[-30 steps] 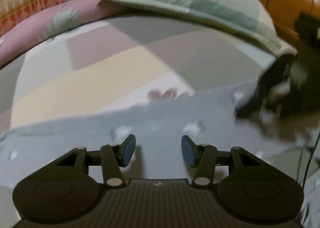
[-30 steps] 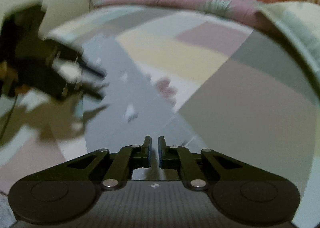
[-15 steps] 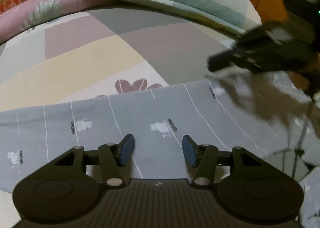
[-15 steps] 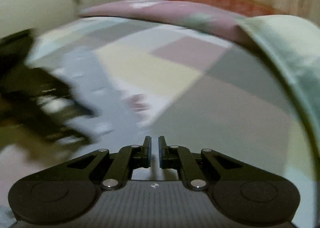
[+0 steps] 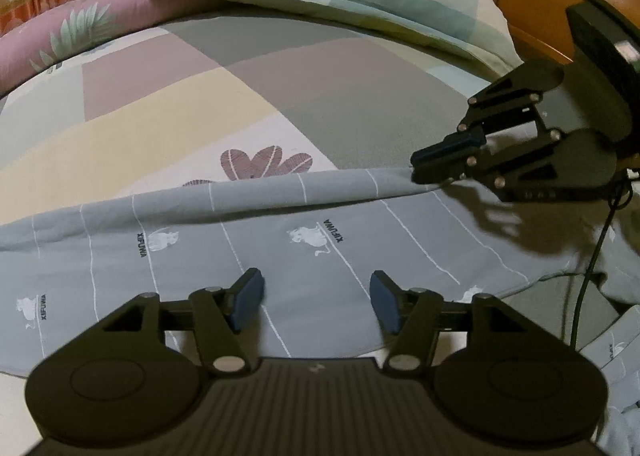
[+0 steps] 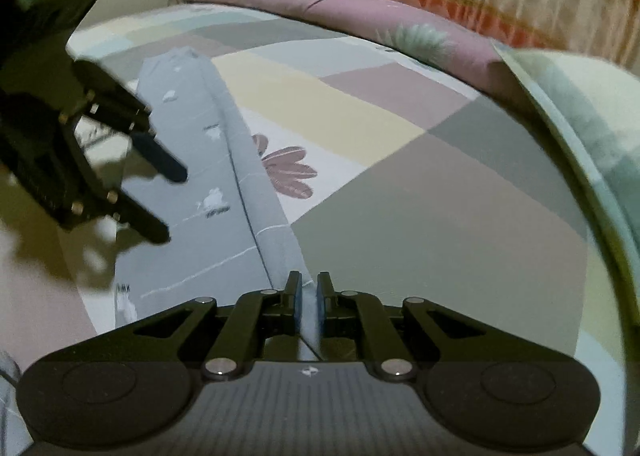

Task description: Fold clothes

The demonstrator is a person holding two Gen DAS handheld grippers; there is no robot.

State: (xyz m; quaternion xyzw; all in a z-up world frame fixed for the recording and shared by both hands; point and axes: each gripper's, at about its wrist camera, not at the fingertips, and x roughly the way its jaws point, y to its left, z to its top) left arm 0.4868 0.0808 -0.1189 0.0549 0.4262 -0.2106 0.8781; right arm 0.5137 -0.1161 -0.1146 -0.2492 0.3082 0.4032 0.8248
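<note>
Left wrist view: the left gripper (image 5: 314, 302) hovers over the grey garment (image 5: 280, 240), fingers spread wide and holding nothing. The garment lies flat across the near part of the bed sheet (image 5: 168, 104). At far right, the right gripper (image 5: 434, 162) clamps the garment's far edge.

Right wrist view: the right gripper (image 6: 307, 306) has its fingers narrow, pinching a fold of the grey garment (image 6: 224, 172). The left gripper (image 6: 170, 204) is at left, fingers apart
</note>
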